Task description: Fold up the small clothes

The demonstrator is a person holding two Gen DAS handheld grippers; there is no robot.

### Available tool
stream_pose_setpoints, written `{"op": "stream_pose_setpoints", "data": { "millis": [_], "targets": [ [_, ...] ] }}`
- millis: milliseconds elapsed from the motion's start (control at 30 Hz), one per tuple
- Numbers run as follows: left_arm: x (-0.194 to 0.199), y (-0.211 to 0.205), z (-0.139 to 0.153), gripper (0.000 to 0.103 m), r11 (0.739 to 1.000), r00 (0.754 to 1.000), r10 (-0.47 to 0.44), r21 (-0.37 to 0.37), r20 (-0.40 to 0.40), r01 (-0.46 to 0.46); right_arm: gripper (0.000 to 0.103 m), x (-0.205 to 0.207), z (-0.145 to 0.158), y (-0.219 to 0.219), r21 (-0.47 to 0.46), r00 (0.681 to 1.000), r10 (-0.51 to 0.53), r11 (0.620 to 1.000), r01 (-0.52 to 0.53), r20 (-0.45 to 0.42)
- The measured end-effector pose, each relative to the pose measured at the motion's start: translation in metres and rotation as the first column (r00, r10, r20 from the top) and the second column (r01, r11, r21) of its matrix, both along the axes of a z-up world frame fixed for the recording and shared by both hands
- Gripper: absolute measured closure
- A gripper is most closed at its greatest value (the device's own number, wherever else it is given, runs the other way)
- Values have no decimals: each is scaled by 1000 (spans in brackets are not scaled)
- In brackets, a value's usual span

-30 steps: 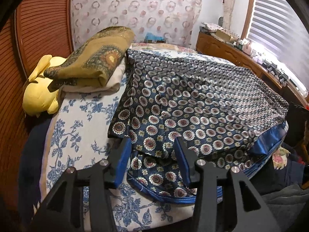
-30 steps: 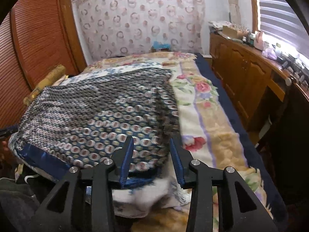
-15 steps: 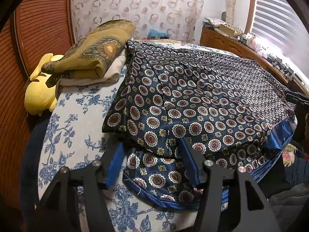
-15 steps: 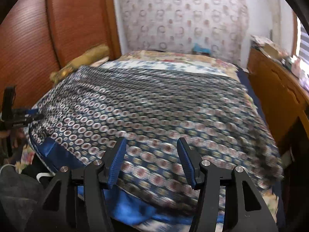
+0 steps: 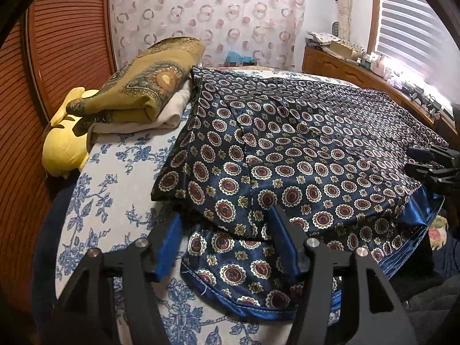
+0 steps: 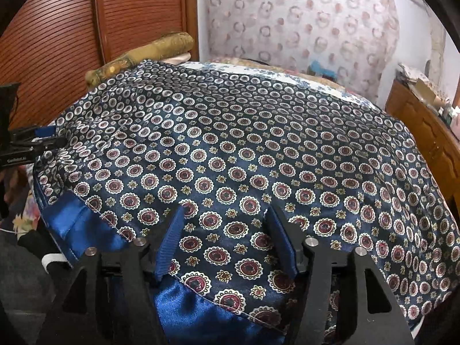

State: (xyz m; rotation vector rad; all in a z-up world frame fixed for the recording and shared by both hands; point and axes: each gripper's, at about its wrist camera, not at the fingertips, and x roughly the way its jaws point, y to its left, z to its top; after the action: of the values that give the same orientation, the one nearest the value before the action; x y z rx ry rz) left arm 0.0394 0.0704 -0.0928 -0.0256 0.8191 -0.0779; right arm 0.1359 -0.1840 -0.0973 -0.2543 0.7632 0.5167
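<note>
Garment: I see a navy satin garment (image 5: 287,149) with a medallion print spread across the bed, folded over itself, with a plain blue lining (image 6: 83,218) showing along the near hem
Garment position: it lies on the floral sheet (image 5: 115,178), its near corner hanging towards the bed's edge, its far edge close to the blanket pile
Left gripper (image 5: 227,238): my jaws stand apart, nothing pinched; the lower flap of the garment lies between and beneath the blue pads (image 5: 169,247), not pressed by them
Right gripper (image 6: 224,235): my jaws are opening; cloth lies flat between the pads (image 6: 169,241), which do not press on it
Right gripper as seen from the left view: a black frame at the right edge (image 5: 434,166), over the garment's side
Left gripper as seen from the right view: a black frame at the left edge (image 6: 23,146), at the garment's corner
Blanket (image 5: 143,92): olive patterned, folded, on a white cloth beside the garment
Plush (image 5: 63,146): yellow, against the wooden panel (image 5: 63,57)
Dresser (image 6: 425,138): wooden, cluttered top, to the right of the bed
Curtain (image 5: 207,17): ring pattern, behind the bed
</note>
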Motion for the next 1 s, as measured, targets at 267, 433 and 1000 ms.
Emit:
{"op": "stream_pose_setpoints", "data": {
  "millis": [267,433,1000],
  "targets": [
    [-5,15,11,44,996,1000,26,-91,-14,-27,35,-4,-5,-1,37,999,-24,999,22,44],
    [-8,37,20,44,990,993,118,-84,17,-116,35,-4,-5,-3,44,998,-24,999,22,50],
    [4,16,3,103,994,998,24,-102,-50,-29,35,-5,-6,-3,46,998,-24,999,21,50]
  ]
}}
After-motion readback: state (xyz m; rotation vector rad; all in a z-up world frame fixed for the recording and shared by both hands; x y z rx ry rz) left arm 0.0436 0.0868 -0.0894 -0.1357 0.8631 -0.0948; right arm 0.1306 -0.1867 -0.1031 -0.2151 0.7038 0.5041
